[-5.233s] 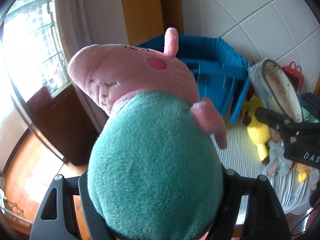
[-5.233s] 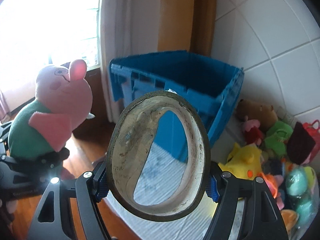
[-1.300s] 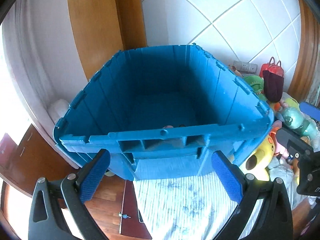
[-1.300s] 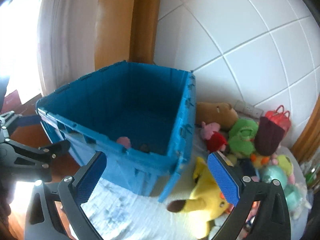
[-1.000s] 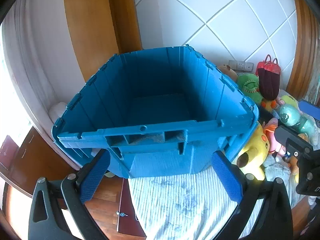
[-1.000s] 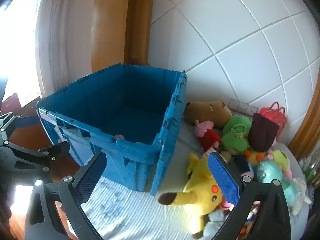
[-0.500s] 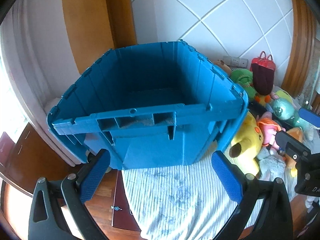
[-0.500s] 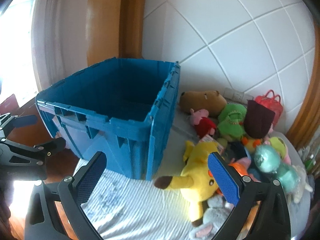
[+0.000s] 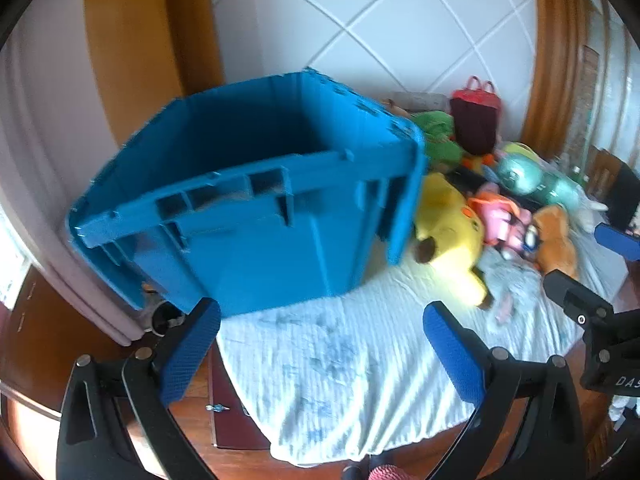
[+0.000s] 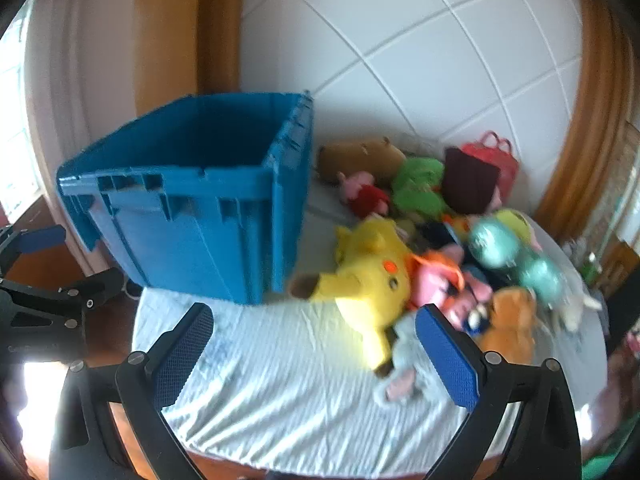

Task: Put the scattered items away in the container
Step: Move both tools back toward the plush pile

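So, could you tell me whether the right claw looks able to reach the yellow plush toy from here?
Probably yes: the right claw is open and empty, and the yellow plush toy lies uncovered on the striped cloth just ahead.

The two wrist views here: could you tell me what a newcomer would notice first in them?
The big blue crate dominates, standing open on the striped sheet against the tiled wall. Right of it lies a bright heap of plush toys, with the yellow plush nearest the crate. Both the left gripper and the right gripper are open and empty in the foreground.
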### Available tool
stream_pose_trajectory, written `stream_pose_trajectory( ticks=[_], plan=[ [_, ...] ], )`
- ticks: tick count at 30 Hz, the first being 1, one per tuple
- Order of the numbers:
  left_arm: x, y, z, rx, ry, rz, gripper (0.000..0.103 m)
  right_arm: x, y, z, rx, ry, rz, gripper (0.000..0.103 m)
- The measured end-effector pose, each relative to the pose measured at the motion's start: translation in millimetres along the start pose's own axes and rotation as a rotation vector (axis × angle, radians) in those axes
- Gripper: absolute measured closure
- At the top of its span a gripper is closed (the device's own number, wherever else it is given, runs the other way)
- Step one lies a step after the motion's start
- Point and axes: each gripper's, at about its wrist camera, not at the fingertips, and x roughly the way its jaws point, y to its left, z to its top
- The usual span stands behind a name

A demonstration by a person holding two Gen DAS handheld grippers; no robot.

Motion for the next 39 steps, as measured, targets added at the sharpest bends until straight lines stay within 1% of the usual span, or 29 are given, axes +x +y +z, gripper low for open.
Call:
stream_pose_trajectory(
  ticks=[5, 9, 11, 14, 18, 21, 23, 26, 28, 30, 34, 39],
  plan=[
    [-1.6, -24.2, -5.8, 0.034, 0.012, -0.055, 0.000, -12.7, -18.9, -18.9, 0.048, 0.024, -0.057, 0.001],
    [-5.8, -47.5, -3.6, 0.051, 0.004, -0.073, 0.000, -25.8, -42.8, -30.4, 0.085, 0.026, -0.093, 0.001],
    [-7.0, -65.6, -1.1, 0.065, -0.001, -0.078, 0.000, -32.0, -58.8, -35.3, 0.098, 0.020, -0.113, 0.001],
    [-6.5, -95.5, 1.9, 0.084, -0.005, -0.088, 0.000, -37.9, -89.3, -43.6, 0.125, 0.014, -0.130, 0.001],
    [1.3, -151.3, 7.8, 0.090, 0.000, -0.103, 0.000, -40.9, -138.1, -56.8, 0.142, 0.017, -0.141, 0.001],
    [8.4, -196.5, 13.5, 0.077, 0.008, -0.114, 0.000, -43.7, -181.3, -65.4, 0.135, 0.018, -0.146, 0.001],
    [12.0, -226.7, 16.9, 0.076, 0.010, -0.119, 0.000, -46.2, -217.9, -70.8, 0.132, 0.019, -0.150, 0.001],
    [16.9, -273.9, 21.2, 0.076, 0.014, -0.124, 0.000, -47.7, -255.9, -76.5, 0.119, 0.013, -0.160, 0.001],
    [19.4, -296.1, 23.2, 0.079, 0.024, -0.128, 0.000, -46.6, -282.1, -80.8, 0.122, 0.016, -0.149, 0.001],
    [21.3, -316.7, 26.4, 0.082, 0.028, -0.127, 0.000, -45.1, -304.8, -83.2, 0.121, 0.022, -0.142, 0.001],
    [27.7, -346.9, 34.5, 0.095, 0.038, -0.121, 0.000, -43.8, -335.1, -86.1, 0.125, 0.030, -0.130, 0.001],
    [41.8, -370.4, 42.3, 0.114, 0.053, -0.125, 0.000, -38.6, -365.1, -90.3, 0.154, 0.039, -0.134, 0.001]
  ],
)
